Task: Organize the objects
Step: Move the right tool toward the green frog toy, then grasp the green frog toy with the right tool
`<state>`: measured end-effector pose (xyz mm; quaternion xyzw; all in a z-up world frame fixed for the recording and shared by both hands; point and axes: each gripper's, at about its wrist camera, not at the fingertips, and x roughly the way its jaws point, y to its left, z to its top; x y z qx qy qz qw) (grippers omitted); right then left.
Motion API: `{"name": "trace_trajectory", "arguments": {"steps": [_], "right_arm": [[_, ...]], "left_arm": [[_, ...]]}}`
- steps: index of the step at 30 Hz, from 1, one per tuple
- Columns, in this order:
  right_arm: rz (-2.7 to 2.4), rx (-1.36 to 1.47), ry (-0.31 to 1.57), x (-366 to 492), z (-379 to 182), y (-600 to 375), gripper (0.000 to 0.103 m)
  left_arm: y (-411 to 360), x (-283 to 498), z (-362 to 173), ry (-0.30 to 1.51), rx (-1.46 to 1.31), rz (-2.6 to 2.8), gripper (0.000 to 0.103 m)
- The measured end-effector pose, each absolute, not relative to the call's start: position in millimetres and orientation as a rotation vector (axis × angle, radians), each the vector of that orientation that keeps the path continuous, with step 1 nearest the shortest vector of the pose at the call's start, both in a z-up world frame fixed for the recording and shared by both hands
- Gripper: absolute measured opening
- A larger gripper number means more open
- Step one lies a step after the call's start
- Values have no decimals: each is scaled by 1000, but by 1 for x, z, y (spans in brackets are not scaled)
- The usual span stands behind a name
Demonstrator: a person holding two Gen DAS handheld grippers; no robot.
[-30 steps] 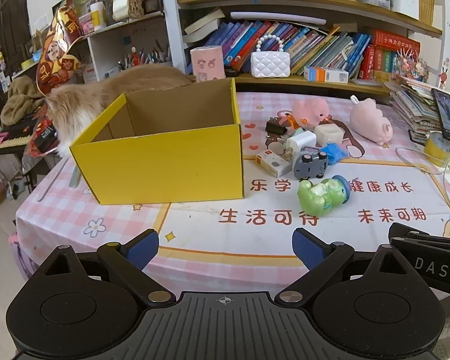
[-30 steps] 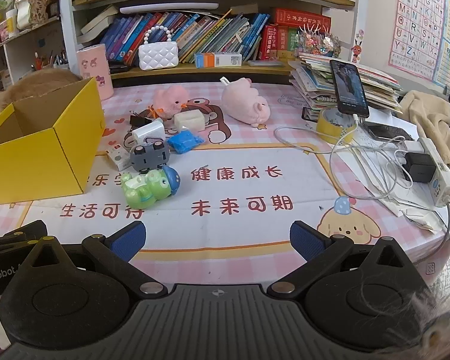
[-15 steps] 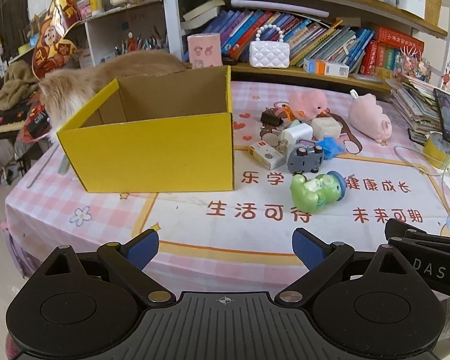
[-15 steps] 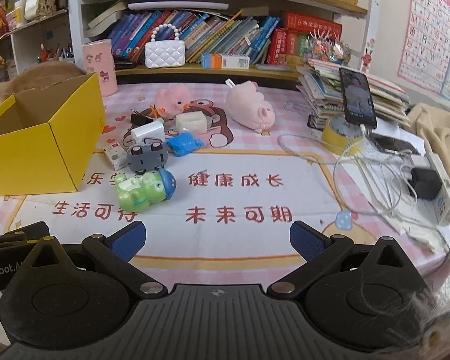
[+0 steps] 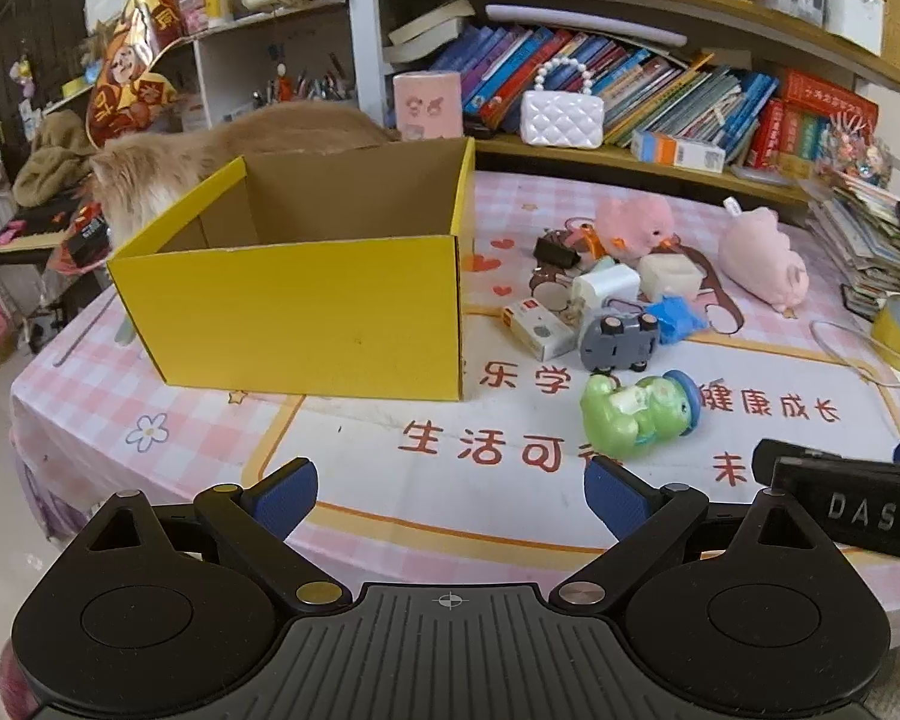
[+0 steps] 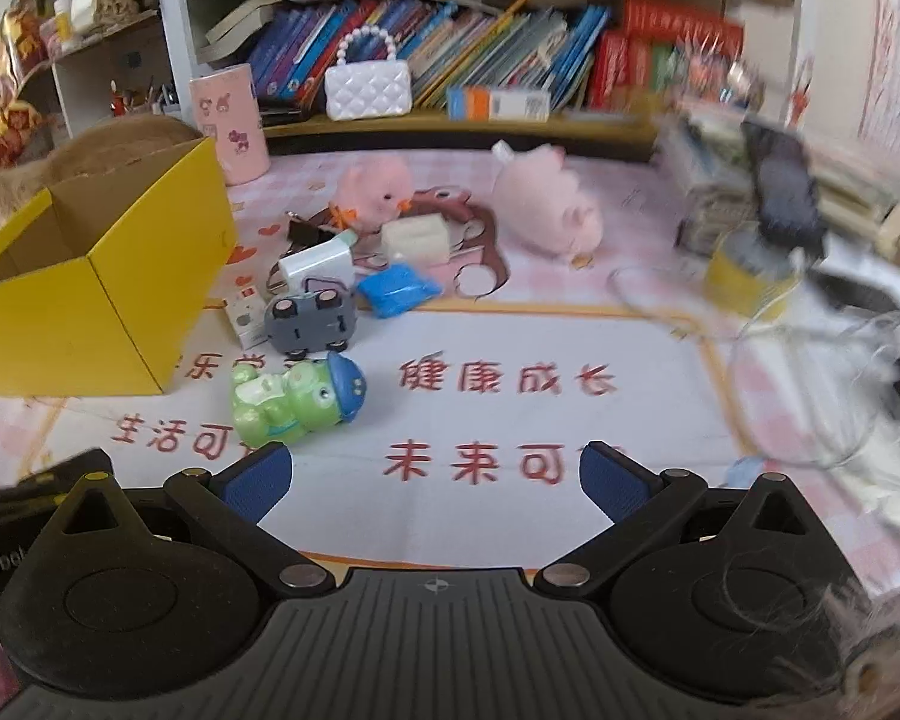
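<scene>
The loose objects lie in a cluster on the table (image 5: 342,480), to the right of an open yellow box (image 5: 294,318) whose inside looks empty. Nearest the grippers, the green toy with a blue cap (image 6: 294,399) lies on its side on the printed cloth. Just behind it a grey toy car (image 6: 309,321) rests on its side, touching a small white carton (image 5: 537,330). Further back sit a white charger block (image 6: 321,261), a blue packet (image 6: 396,289), a cream block (image 6: 417,238), a black binder clip (image 5: 553,251) and two pink plush toys (image 6: 375,189) (image 6: 546,204). The left gripper (image 5: 450,495) hangs above the table's near edge with its blue pads spread wide, holding nothing. The right gripper (image 6: 432,480) hovers low in front of the green toy, fingers equally released and empty. A furry orange cat (image 5: 222,144) stands behind the box. Bookshelves (image 5: 630,90) back the table, and the right side of the right wrist view is blurred
</scene>
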<state>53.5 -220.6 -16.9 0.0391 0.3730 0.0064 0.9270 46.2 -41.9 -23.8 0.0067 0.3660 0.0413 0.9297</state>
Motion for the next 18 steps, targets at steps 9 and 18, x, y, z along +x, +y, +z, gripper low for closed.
{"name": "trace_trajectory", "arguments": {"steps": [9,18], "right_arm": [[226,82,787,95,-25,-219,101],[406,-42,811,127,-45,-181,99]], "left_arm": [[-36,60,-29,794,-54,197,98],[-28,63,-26,816,-54,320,98]]}}
